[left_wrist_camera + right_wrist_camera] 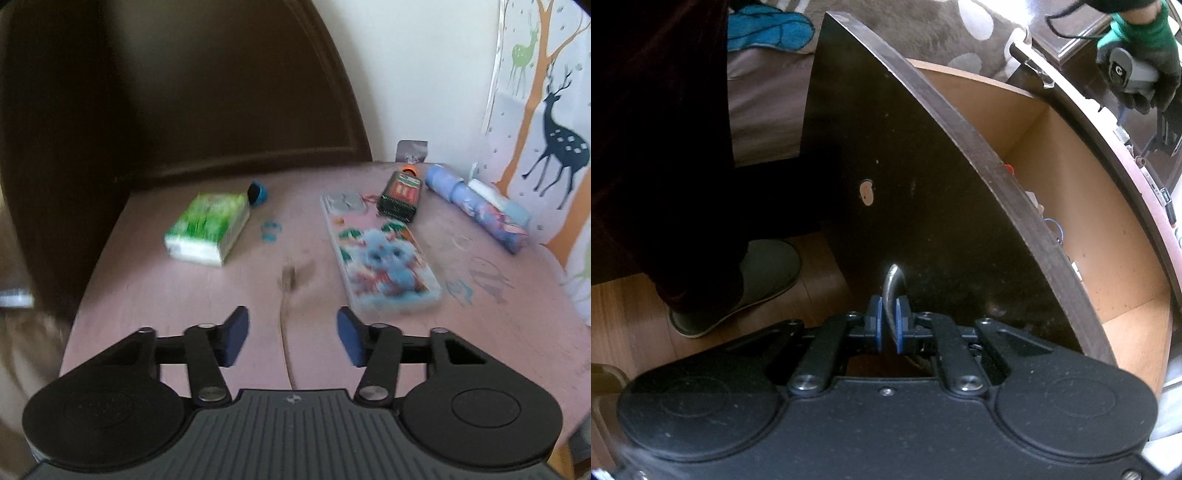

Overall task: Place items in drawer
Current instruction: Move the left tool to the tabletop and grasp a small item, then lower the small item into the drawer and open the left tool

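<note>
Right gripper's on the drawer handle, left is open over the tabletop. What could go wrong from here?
1. The right gripper pinches the thin metal handle near the tips of its fingers; it may slip off mid-pull.
2. The drawer already holds small items near its front wall; dropped things could land on them.
3. The left gripper view is motion-blurred, and the phone case lies flat on the tabletop, probably hard to pinch.

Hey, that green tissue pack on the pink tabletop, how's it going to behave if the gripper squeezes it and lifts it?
The green tissue pack looks like a soft wrapped block, so it will probably give under the pads rather than resist. It is likely light for its size. Lying flat on the pink tabletop, it should slide, not roll or tip. The left gripper looks open wide enough only across its narrower side.
</note>
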